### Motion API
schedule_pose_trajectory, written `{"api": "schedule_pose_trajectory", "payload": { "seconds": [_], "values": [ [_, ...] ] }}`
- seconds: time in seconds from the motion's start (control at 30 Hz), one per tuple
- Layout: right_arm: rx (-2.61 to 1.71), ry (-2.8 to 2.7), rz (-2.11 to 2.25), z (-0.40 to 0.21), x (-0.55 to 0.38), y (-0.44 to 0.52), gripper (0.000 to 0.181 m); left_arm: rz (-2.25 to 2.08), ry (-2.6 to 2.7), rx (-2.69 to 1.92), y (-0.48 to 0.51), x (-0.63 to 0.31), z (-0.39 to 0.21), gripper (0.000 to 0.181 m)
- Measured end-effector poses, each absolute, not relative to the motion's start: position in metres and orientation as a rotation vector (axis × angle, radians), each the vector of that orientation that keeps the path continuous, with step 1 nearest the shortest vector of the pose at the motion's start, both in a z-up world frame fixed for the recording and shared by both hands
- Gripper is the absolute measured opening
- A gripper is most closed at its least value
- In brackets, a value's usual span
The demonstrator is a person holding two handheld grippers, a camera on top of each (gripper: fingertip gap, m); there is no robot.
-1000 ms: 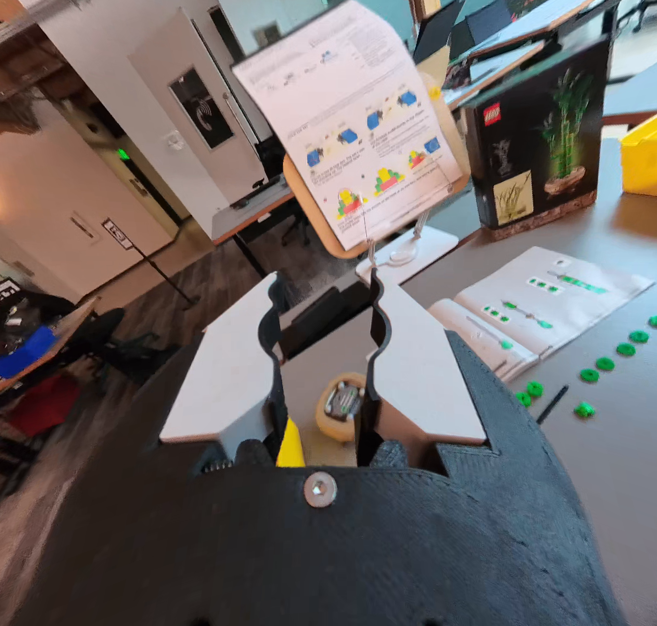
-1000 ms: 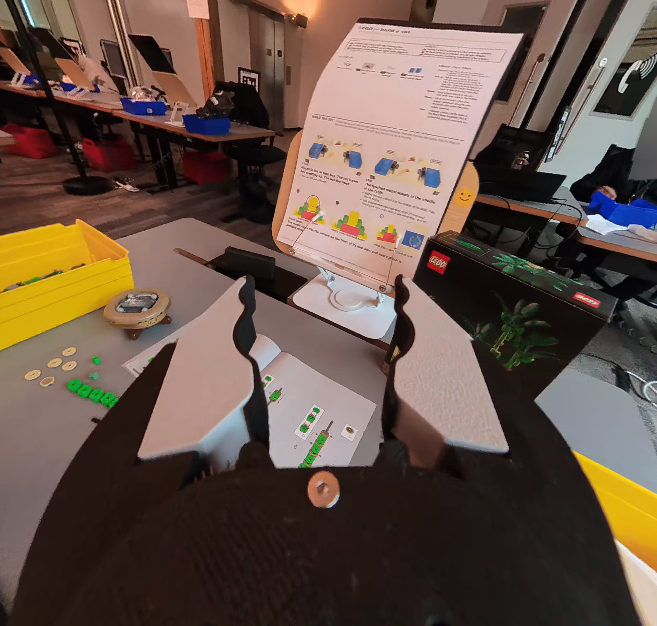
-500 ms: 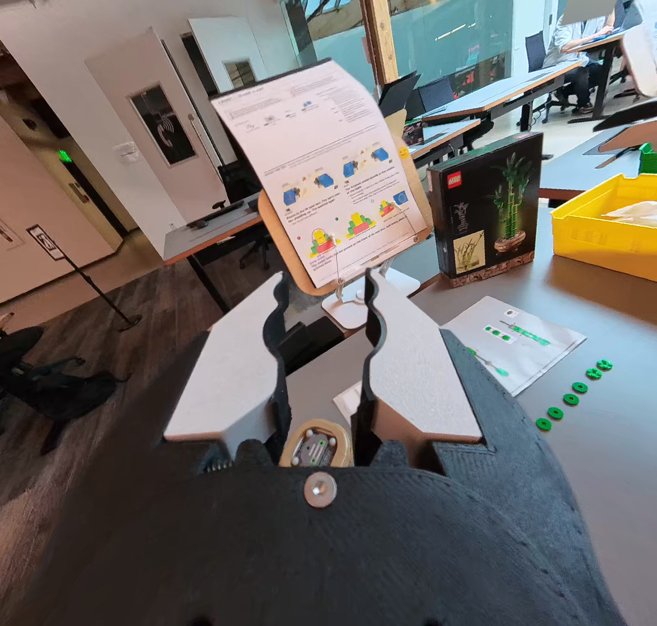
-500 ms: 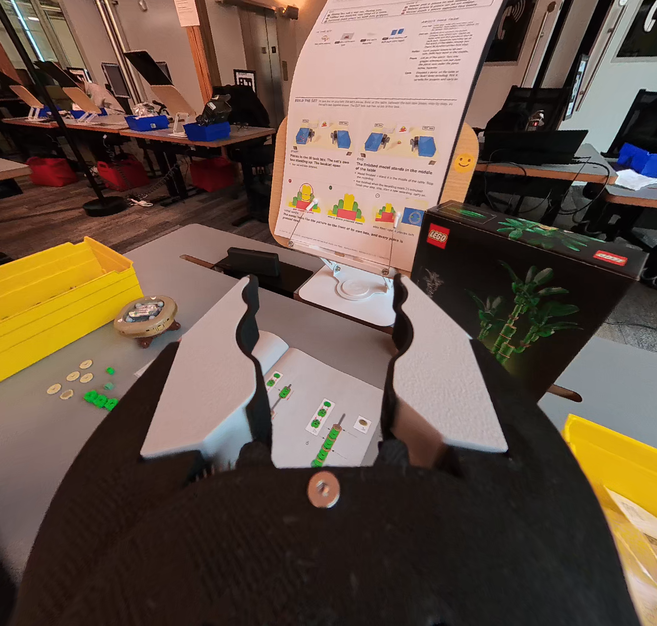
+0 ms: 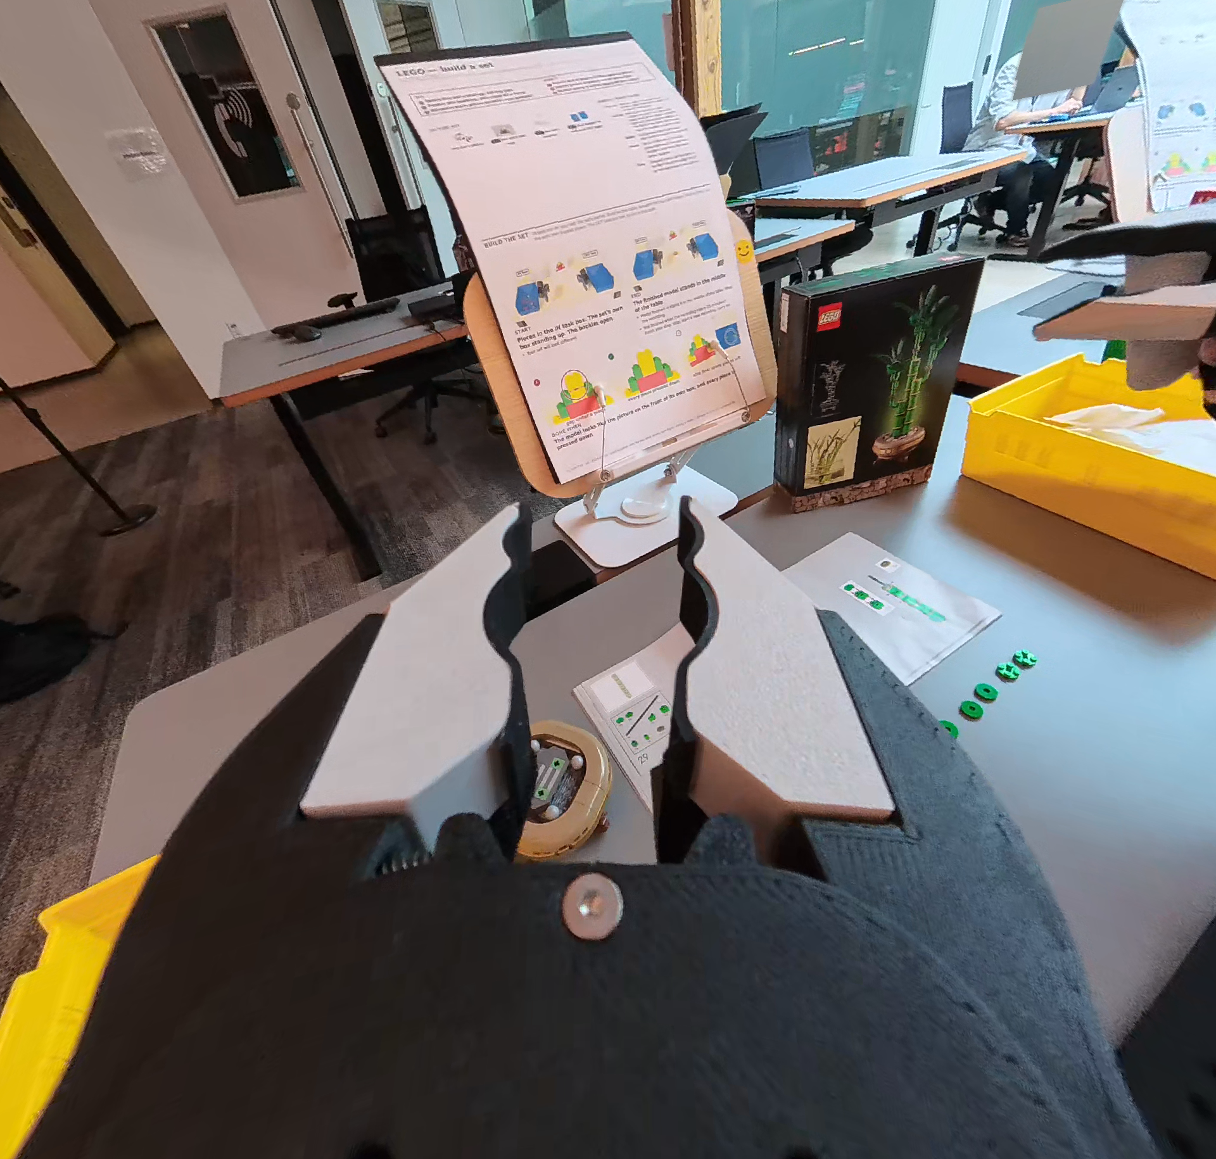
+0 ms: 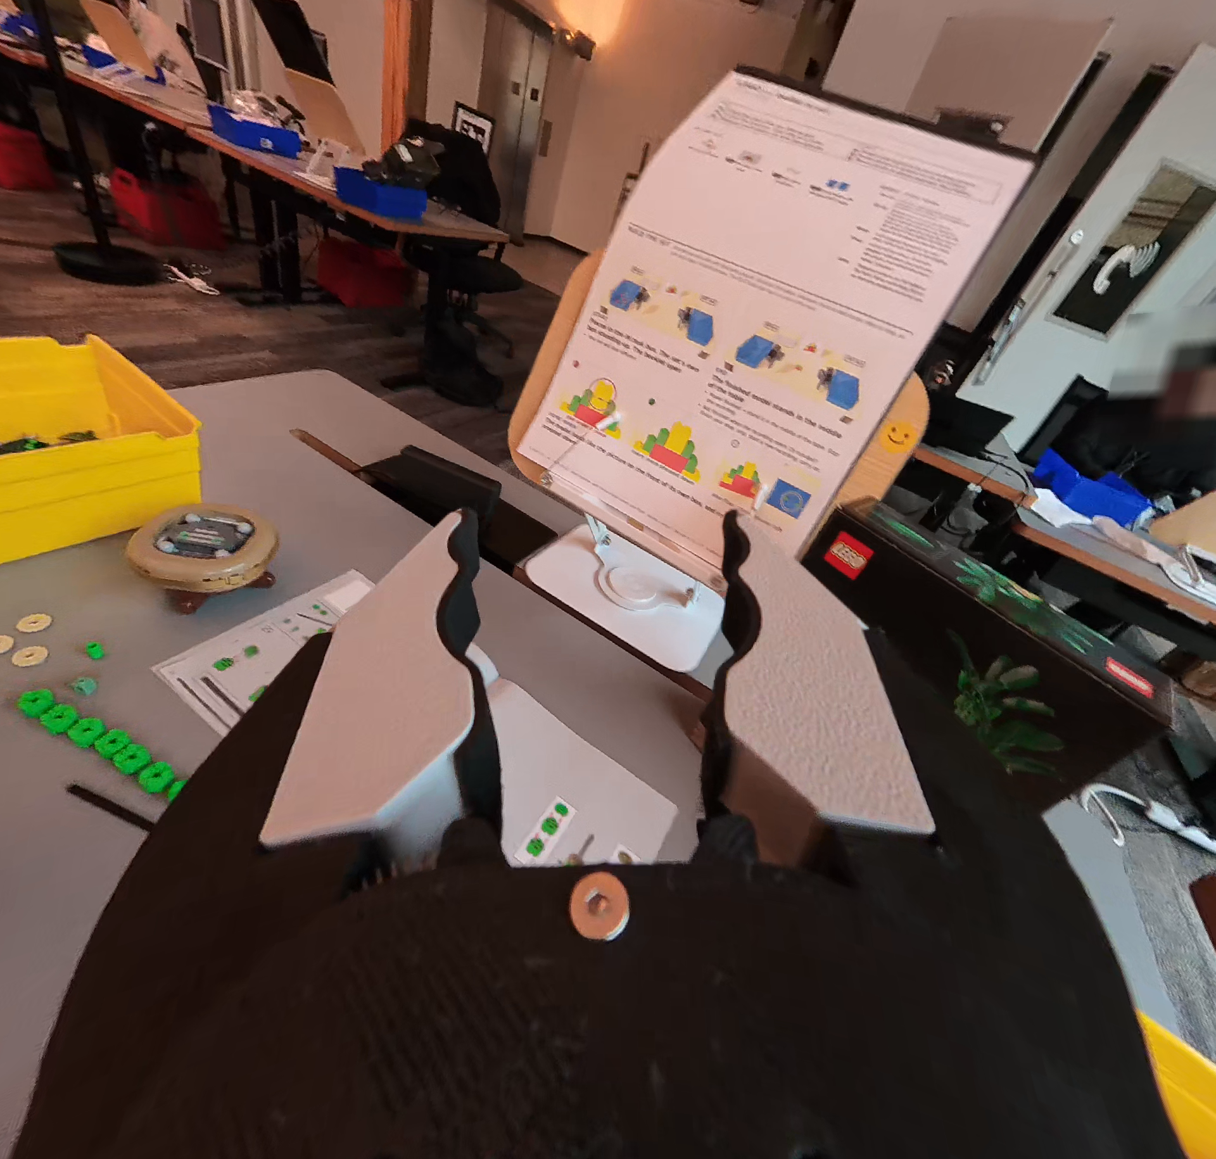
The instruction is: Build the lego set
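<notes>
Two grippers hang above the tabletop with nothing in them: the left gripper has its fingers spread, and the right gripper has its fingers spread wider.

Little of the build looks done. One assembled part stands on the tabletop, a round tan pot base on dark feet with a grey and green core (in the left wrist view it sits low between the left fingers, below them and not touched). Nothing rises from it, so by my reading the green stalk is all still to build.

Loose parts wait near it: a row of green round pieces laid touching one another, a thin black rod just beside that row, a few tan rings, and a couple of small green bits. An open instruction booklet lies flat between the pot base and the set's box, which stands upright by a page stand. A yellow bin behind the pot base holds more green parts, and another yellow bin sits at the far right.

Judging by the laid-out row and rod, threading those green pieces looks like the step in hand.
</notes>
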State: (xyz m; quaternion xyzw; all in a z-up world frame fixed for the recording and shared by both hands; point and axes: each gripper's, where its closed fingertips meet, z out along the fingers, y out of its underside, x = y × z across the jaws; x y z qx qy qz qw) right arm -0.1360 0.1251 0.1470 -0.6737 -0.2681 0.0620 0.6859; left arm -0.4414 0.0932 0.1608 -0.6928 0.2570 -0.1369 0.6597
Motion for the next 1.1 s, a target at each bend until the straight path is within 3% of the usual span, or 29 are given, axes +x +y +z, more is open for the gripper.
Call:
{"api": "schedule_pose_trajectory", "payload": {
  "seconds": [0.2,0.37,0.5,0.83,1.1],
  "values": [
    [-1.409,-0.634,0.326,0.174,-0.173,0.109,0.072,-0.256,0.548,-1.606,0.098,-0.453,0.155,0.042],
    [-1.391,-0.660,0.343,0.157,-0.178,0.113,0.072,-0.252,0.575,-1.605,0.103,-0.443,0.152,0.041],
    [-1.400,-0.691,0.344,0.155,-0.175,0.119,0.060,-0.255,0.590,-1.601,0.117,-0.433,0.149,0.040],
    [-1.393,-0.746,0.230,0.148,-0.182,0.124,0.076,-0.167,0.556,-1.652,0.126,-0.445,0.141,0.042],
    [-1.396,-0.825,0.230,0.142,-0.198,0.131,0.077,-0.163,0.536,-1.648,0.122,-0.451,0.145,0.042]
  ]
}}
